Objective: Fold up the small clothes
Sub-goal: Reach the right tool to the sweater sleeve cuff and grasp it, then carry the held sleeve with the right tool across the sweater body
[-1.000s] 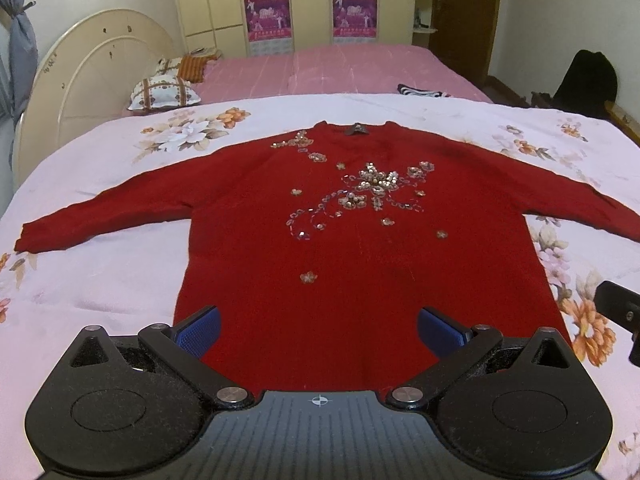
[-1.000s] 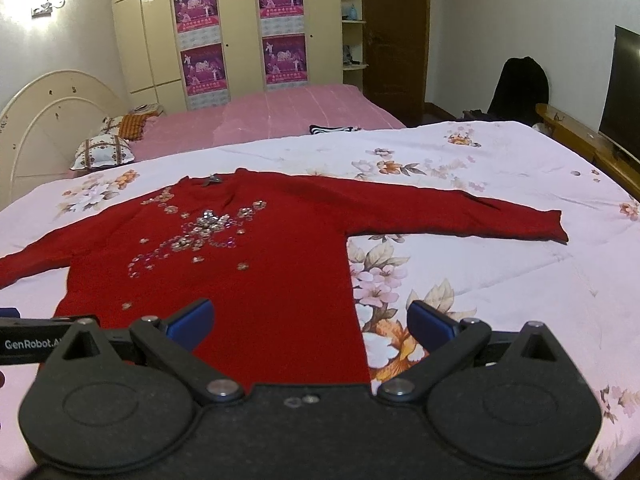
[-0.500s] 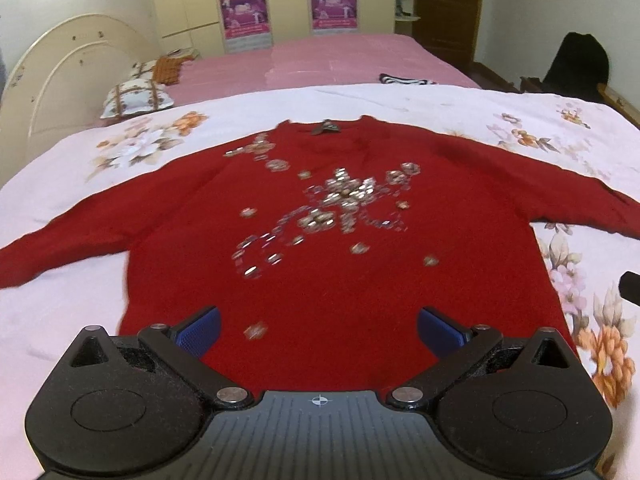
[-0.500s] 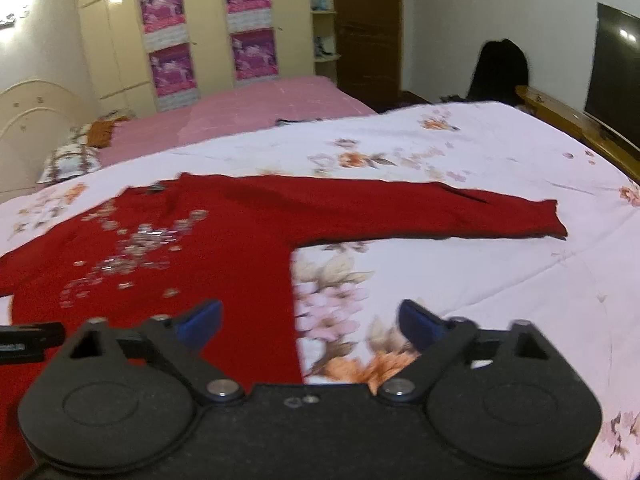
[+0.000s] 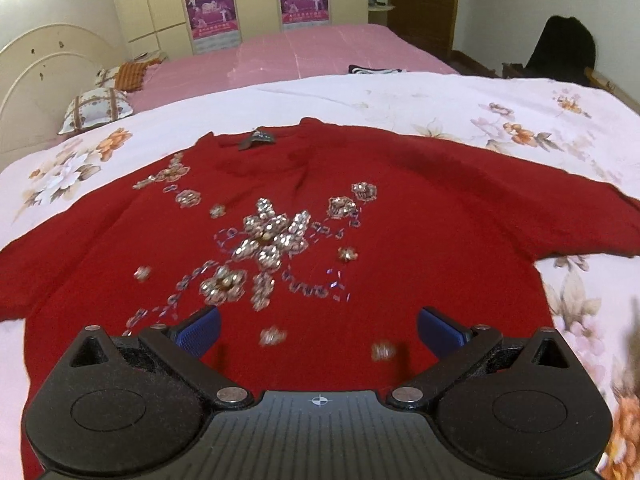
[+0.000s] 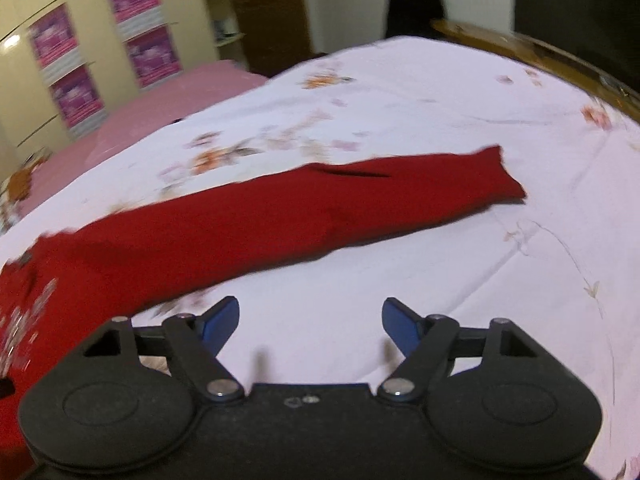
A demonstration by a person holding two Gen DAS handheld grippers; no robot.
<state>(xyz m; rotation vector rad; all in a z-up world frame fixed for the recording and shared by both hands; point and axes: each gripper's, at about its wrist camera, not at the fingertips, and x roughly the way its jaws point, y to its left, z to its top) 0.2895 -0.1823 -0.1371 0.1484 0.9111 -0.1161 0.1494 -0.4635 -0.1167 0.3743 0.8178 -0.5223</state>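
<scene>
A red sweater (image 5: 420, 248) with sequin flowers lies flat, face up, on the floral bedspread (image 5: 460, 100), neckline at the far side. My left gripper (image 5: 318, 330) is open and empty, hovering over the sweater's lower front. In the right wrist view the sweater's right sleeve (image 6: 340, 204) stretches across to its cuff at the right. My right gripper (image 6: 311, 322) is open and empty above the bare bedspread (image 6: 440, 280), just in front of that sleeve.
A second bed with a pink cover (image 5: 320, 48) and pillows (image 5: 96, 108) stands behind. A cream headboard (image 5: 44, 68) is at left. A wooden bed edge (image 6: 532, 56) and a dark screen (image 6: 580, 12) are at right. A black bag (image 5: 564, 48) sits at far right.
Both grippers have moved forward and lower towards the bed. The right gripper swung right, from over the sweater's body to in front of the right sleeve. The sweater has not moved.
</scene>
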